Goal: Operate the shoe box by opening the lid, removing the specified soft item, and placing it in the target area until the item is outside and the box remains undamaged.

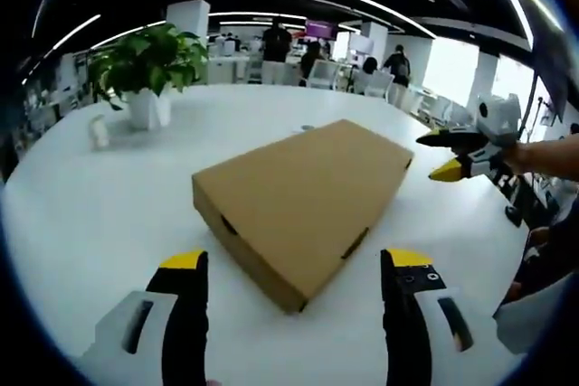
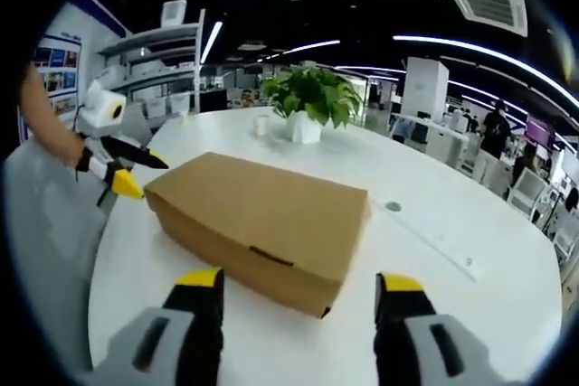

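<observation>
A brown cardboard shoe box (image 1: 303, 201) lies shut on the round white table (image 1: 99, 214). My left gripper (image 1: 296, 270) stands open just short of the box's near corner, jaws to either side of it. In the right gripper view the same box (image 2: 262, 219) lies ahead of my right gripper (image 2: 300, 288), which is open near the box's front corner. The right gripper (image 1: 443, 155) also shows at the right of the left gripper view, beside the box's far end, jaws apart. The left gripper (image 2: 133, 174) shows at the left of the right gripper view, touching or nearly touching the box's left end.
A potted green plant (image 1: 149, 65) in a white pot stands at the table's far side, with a small white cup (image 1: 98, 131) next to it. A round port (image 2: 392, 206) is set in the tabletop. Office desks and people stand beyond the table.
</observation>
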A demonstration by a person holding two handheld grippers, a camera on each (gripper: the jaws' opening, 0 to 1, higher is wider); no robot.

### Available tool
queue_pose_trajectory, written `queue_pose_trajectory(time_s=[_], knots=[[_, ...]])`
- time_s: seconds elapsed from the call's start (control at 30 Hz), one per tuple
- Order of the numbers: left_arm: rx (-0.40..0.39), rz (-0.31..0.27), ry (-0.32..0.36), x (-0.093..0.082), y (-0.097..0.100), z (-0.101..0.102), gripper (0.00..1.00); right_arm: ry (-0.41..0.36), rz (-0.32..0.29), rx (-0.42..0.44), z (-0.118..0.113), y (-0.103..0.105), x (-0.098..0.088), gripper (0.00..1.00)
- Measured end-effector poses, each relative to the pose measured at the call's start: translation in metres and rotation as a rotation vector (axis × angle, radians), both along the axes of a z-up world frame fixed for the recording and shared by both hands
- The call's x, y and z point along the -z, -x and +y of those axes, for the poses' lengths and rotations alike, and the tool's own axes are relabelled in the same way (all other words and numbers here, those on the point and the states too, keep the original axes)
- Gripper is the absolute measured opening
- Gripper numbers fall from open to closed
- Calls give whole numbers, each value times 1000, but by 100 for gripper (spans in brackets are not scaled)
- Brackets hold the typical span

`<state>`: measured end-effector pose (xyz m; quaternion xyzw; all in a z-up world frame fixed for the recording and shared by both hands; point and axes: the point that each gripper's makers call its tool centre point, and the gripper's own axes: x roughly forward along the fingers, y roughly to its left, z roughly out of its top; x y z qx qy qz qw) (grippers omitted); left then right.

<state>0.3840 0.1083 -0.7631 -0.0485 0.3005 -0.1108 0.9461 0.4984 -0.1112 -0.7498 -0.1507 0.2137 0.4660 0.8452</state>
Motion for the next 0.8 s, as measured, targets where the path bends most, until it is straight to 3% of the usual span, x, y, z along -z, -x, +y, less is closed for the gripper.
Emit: queue_pose_trajectory(time_s=[0.4,0.8], knots=[[-10,7,11,11,-1,-7,79,14,-3,-44,7,-7,3,64],[-42,-2,12,14,-11,-3,70,61,37,-92,25,-12,24,58]])
